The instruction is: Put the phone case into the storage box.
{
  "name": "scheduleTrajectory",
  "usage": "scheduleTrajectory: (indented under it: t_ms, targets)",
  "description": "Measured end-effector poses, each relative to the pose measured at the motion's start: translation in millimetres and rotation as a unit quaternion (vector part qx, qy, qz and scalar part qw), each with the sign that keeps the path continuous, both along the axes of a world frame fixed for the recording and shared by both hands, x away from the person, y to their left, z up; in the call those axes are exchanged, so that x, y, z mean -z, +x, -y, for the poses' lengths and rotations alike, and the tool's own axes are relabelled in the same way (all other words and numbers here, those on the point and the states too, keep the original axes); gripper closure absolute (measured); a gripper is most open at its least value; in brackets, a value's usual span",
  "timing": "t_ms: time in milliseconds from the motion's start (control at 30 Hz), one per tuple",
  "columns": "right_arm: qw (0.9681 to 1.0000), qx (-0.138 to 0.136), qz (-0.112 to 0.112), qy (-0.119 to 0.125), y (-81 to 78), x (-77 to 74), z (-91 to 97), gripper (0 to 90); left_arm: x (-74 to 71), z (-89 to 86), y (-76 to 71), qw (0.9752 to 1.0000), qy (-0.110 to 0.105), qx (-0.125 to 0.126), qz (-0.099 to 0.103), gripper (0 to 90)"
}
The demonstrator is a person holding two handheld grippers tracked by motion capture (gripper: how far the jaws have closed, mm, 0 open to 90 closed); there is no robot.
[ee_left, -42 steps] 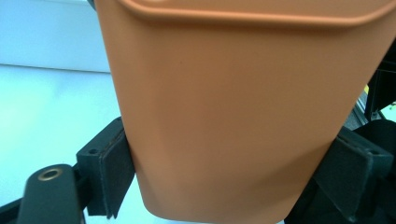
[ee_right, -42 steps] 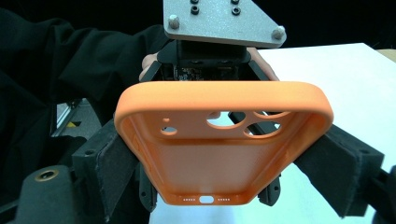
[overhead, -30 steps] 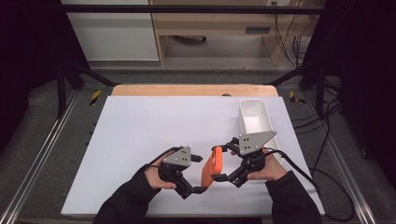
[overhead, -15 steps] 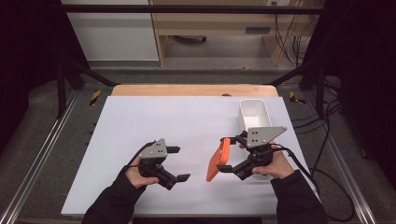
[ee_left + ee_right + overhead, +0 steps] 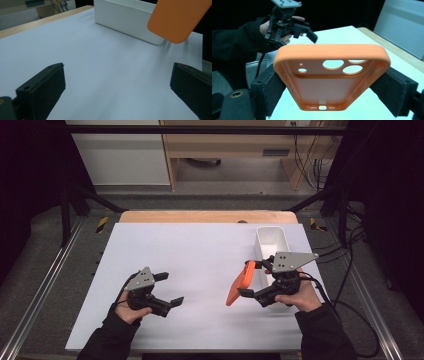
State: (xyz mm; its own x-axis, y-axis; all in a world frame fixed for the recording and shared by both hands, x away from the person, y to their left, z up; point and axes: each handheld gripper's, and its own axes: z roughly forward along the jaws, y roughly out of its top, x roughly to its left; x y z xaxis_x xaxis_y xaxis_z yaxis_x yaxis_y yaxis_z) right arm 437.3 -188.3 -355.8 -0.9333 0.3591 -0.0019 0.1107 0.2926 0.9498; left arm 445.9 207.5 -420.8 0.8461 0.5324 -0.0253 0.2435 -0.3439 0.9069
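The left gripper (image 5: 166, 289) is pulling away leftward from the orange phone case (image 5: 239, 283), its jaws now spread wide and empty. The right gripper (image 5: 253, 280) alone is carrying the case, lifting it clear of the surface (image 5: 200, 250) and rightward toward the white bin (image 5: 272, 237).

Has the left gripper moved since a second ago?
Yes. The left gripper has pulled left, away from the orange phone case and the white bin, its fingers now empty.
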Motion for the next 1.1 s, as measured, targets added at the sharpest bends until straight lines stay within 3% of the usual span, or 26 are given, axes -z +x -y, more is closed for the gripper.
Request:
scheduleTrajectory:
  t_ms: [300, 633, 967, 1100]
  targets:
    - [0.9987, 0.049, 0.005, 0.011, 1.4, -7.9, 7.6, 16.2, 6.2, -26.1, -0.5, 0.9988, -0.014, -0.046, 0.006, 0.0]
    - [0.9948, 0.099, 0.016, 0.02, 3.4, -22.5, 14.0, 16.2, 11.3, -53.2, -3.9, 0.9952, -0.025, -0.092, 0.02, 0.0]
    - [0.9885, 0.148, 0.017, 0.026, 9.2, -31.4, 17.8, 16.2, 25.3, -72.5, -0.6, 0.9905, -0.029, -0.133, 0.019, 0.0]
    - [0.9847, 0.171, 0.018, 0.026, 13.0, -34.4, 19.2, 16.2, 27.3, -73.4, 0.0, 0.9903, -0.027, -0.135, 0.019, 0.0]
